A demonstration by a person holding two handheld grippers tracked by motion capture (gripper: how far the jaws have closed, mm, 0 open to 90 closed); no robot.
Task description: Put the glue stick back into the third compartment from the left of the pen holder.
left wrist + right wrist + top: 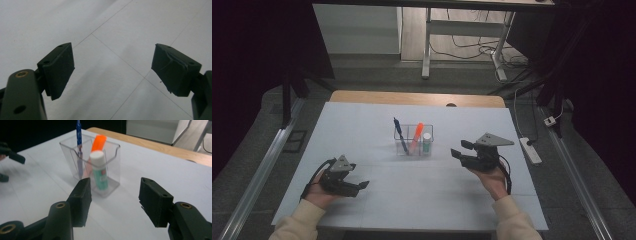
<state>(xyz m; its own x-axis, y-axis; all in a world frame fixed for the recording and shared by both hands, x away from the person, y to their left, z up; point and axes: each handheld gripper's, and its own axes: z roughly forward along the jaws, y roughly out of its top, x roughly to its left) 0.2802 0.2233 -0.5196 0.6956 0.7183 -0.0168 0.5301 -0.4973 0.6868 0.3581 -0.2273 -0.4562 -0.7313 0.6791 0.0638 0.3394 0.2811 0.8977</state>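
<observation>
A clear plastic holder (414, 139) (100, 167) stands mid-table on the white sheet. In it are a blue pen (400, 131) (79, 137), an orange marker (416, 134) (98, 143) and a white-capped green glue stick (426, 142) (99, 169). My right gripper (460, 150) (115, 200) hovers just right of the holder, open, jaws empty and pointed at it. My left gripper (360, 187) (112, 71) sits at the front left over bare sheet, open with nothing between its jaws.
The white sheet (377, 120) covers a wooden table (412, 97) whose far edge shows. Beyond stand desk legs (427, 45) with cables on the floor, and a power strip (530, 150) lies off the table's right side. Metal rails (262, 170) run along both sides.
</observation>
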